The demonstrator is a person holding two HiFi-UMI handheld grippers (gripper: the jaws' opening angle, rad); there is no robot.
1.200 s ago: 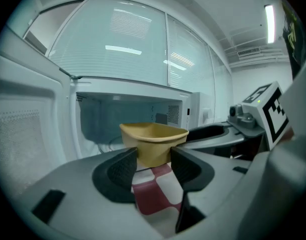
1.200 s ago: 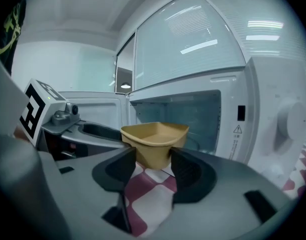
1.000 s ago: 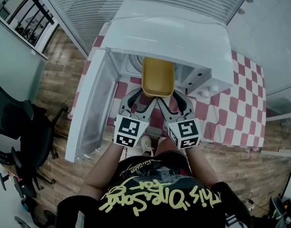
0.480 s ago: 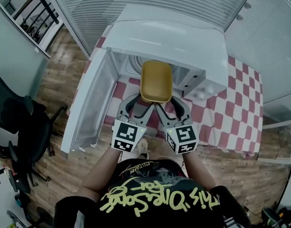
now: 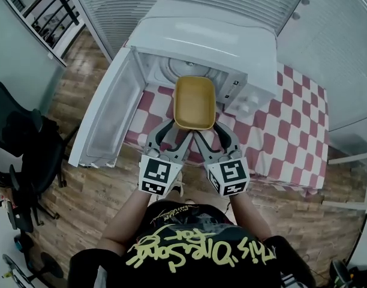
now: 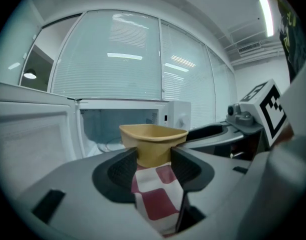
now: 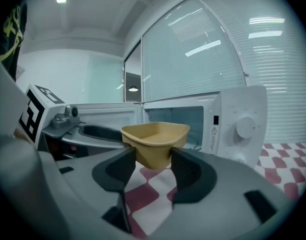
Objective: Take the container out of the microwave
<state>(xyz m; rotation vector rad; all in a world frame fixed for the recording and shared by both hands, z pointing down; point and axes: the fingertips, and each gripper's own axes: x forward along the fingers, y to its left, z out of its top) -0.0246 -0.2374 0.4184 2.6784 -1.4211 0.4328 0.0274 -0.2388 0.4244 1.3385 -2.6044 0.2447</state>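
The yellow container (image 5: 194, 102) hangs in front of the open white microwave (image 5: 201, 41), above the checked cloth. My left gripper (image 5: 171, 126) is shut on its near left corner and my right gripper (image 5: 210, 128) on its near right corner. In the left gripper view the container (image 6: 153, 139) sits pinched between the dark pads (image 6: 124, 170) of the left gripper (image 6: 154, 159), with the microwave cavity (image 6: 118, 124) behind it. In the right gripper view the container (image 7: 155, 139) is held the same way by the right gripper (image 7: 154, 161), and the microwave's control panel (image 7: 240, 126) stands to the right.
The microwave door (image 5: 105, 119) is swung wide open to the left, over the table's edge. The red-and-white checked table (image 5: 291, 125) extends to the right. A black office chair (image 5: 21, 149) stands on the wooden floor at the left.
Both grippers have drawn back toward the person together, carrying the container. It was half inside the microwave cavity and now hangs fully outside it.
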